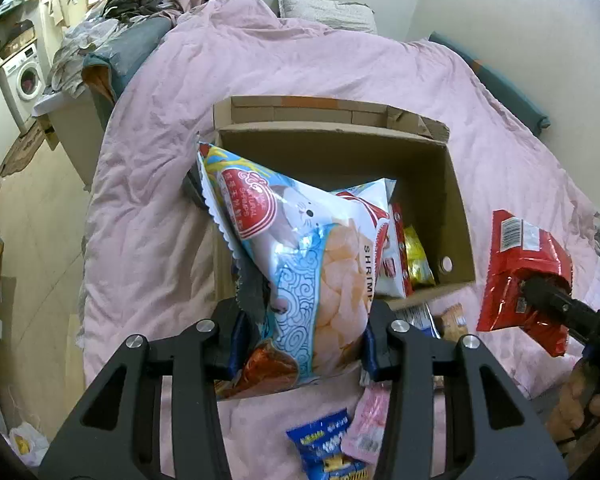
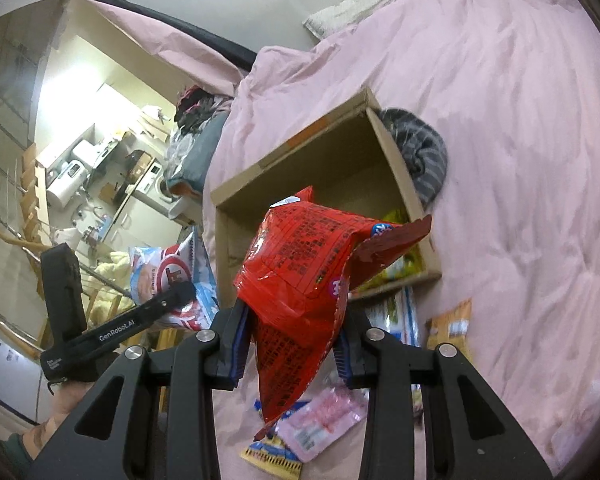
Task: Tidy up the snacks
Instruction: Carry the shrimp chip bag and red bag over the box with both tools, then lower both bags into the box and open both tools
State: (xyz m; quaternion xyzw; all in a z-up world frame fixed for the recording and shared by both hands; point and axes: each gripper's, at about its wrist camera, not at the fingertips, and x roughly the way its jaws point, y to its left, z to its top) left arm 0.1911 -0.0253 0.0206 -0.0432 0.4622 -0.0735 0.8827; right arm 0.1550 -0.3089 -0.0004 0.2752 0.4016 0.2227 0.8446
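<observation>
Left gripper (image 1: 306,344) clamps shrimp-chip bag (image 1: 300,248); right gripper (image 2: 296,344) clamps red snack bag (image 2: 300,264); cardboard box (image 1: 456,200) at 12 o'clock

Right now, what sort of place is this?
Likely a small home bedroom: a bed under a rumpled pink duvet, a pillow at its head, and a washing machine in the adjoining space.

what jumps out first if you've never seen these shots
Two snack bags held up over a pink bed: the left gripper clamps a big blue-and-white shrimp chips bag, the right gripper a crinkled red bag. Behind them an open cardboard box sits on the bedding, a few packets already in one end.
</observation>
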